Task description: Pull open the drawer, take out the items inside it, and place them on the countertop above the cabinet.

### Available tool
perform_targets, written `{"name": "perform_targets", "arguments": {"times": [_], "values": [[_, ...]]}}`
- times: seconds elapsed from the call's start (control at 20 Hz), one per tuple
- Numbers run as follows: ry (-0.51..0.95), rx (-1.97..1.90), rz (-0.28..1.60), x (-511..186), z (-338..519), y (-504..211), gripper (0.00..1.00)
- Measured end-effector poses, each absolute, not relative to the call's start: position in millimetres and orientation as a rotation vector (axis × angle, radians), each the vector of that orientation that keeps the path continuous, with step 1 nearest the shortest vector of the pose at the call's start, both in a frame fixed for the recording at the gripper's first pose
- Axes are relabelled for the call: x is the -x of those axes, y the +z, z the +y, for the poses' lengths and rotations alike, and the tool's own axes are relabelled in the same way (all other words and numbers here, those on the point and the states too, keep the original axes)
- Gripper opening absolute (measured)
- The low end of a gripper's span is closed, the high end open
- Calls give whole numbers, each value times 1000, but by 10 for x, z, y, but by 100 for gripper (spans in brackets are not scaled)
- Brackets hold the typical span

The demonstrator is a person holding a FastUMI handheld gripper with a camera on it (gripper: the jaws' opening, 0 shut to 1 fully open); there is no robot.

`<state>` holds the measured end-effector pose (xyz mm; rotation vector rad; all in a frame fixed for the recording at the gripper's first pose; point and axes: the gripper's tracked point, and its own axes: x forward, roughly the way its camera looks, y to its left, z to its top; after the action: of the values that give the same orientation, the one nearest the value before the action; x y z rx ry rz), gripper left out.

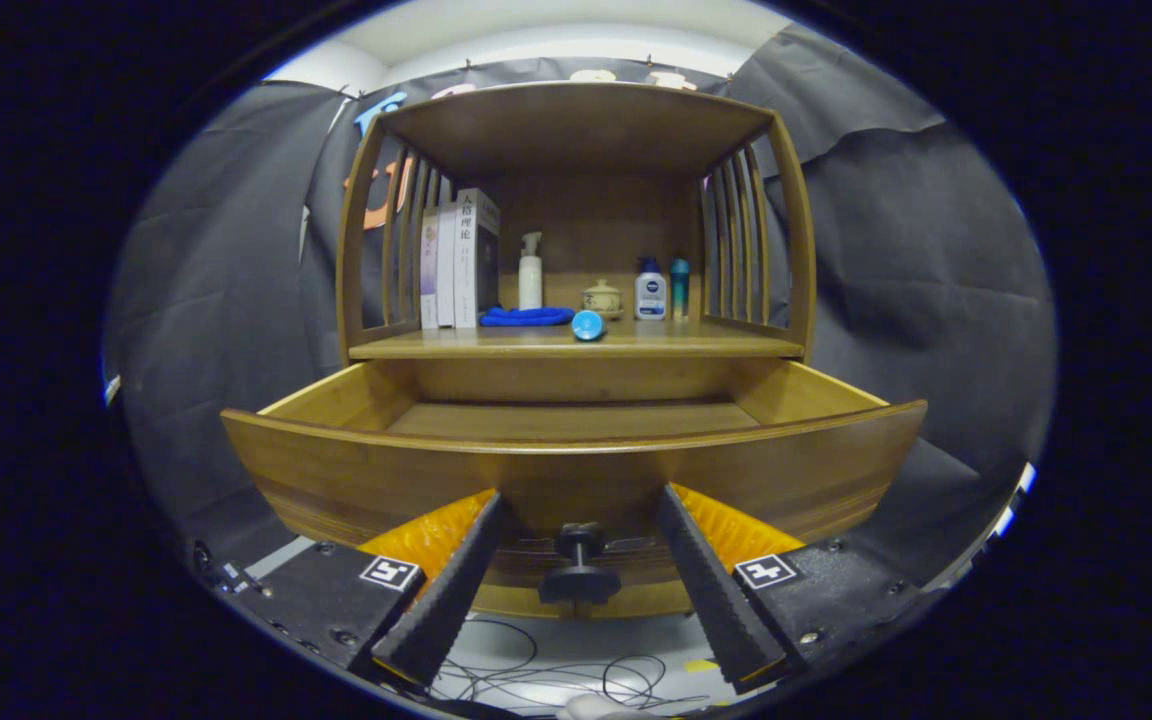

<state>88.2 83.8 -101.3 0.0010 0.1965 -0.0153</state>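
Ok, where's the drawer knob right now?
In the gripper view, the drawer knob sits low on the pulled-out drawer front, between the fingers of the open gripper, touching neither.

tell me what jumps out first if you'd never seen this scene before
The wooden drawer stands pulled wide open just ahead of the open gripper, whose spread fingers flank its dark round knob without touching it; what shows of the drawer's floor looks bare. Above it, the countertop holds upright books, a blue cloth, a white pump bottle, a small lidded jar and a blue round object near its front edge.
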Motion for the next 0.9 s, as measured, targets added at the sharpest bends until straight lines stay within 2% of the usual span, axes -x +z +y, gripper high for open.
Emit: {"name": "perform_targets", "arguments": {"times": [0.45, 0.9], "values": [[-24, -17, 178, -1274, 878, -884, 100], [-45, -1, 181, -1260, 895, -881, 100]]}}
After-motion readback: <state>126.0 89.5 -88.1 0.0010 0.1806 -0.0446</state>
